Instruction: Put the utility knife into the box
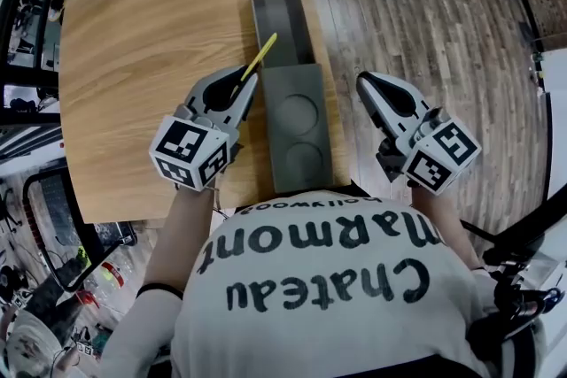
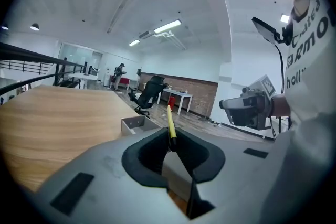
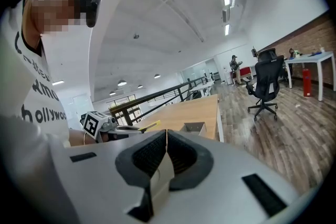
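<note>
The person's white T-shirt bears black lettering, upside down in the head view, reading "Chateau Marmont" in large script with smaller "Hollywood" by the collar, partly legible as "hollywoo" in the right gripper view.

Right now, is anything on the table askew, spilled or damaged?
Nothing stands out. The box lies straight near the right edge of the table, with no spill or damage visible. The yellow utility knife is clamped in the left gripper and pokes out over the box's open end. The right gripper is shut and empty.
</note>
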### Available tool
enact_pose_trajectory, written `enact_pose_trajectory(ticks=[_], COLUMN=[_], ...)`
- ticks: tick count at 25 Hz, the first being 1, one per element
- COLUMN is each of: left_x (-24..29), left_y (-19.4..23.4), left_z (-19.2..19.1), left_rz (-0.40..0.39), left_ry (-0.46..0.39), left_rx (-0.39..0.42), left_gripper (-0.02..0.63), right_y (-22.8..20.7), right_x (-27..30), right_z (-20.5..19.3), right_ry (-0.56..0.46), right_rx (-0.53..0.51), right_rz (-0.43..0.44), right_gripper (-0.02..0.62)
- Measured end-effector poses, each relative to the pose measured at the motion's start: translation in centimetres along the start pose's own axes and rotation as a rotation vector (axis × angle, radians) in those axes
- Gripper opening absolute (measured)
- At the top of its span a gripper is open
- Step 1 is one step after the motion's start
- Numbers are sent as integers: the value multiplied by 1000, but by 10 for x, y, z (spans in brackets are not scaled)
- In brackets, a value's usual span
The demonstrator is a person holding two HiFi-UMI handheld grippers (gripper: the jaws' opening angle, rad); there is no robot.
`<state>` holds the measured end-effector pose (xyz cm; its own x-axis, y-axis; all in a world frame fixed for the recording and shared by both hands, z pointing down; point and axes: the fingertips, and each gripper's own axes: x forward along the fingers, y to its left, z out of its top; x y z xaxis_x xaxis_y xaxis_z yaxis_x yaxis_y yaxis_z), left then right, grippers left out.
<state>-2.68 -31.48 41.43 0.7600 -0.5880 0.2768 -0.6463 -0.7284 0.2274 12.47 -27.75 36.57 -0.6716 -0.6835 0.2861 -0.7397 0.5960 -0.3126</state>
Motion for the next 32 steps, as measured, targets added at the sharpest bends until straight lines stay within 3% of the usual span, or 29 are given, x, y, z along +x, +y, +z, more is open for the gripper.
enact_pose_trajectory(ticks=[9, 17, 20, 24, 30, 32], left_x=[49, 62, 76, 93, 108, 112], left_y=[3, 14, 21, 34, 48, 49], left_z=[-3, -21, -25, -37, -59, -65], left_rz=[64, 82, 89, 97, 23, -3], left_ry=[74, 250, 312, 428, 606, 647], left_rx=[43, 213, 324, 548, 792, 839], left_gripper=[43, 43, 43, 43, 43, 43], right_y=[-52, -47, -48, -50, -54, -56], right_x=[-10, -7, -8, -8, -9, -10], right_z=[-2, 3, 0, -5, -11, -12], right_ry=[-19, -41, -30, -21, -11, -11], right_rx=[32, 31, 28, 40, 57, 62], right_rz=[45, 69, 67, 58, 37, 28], right_gripper=[9, 11, 11, 11, 11, 9])
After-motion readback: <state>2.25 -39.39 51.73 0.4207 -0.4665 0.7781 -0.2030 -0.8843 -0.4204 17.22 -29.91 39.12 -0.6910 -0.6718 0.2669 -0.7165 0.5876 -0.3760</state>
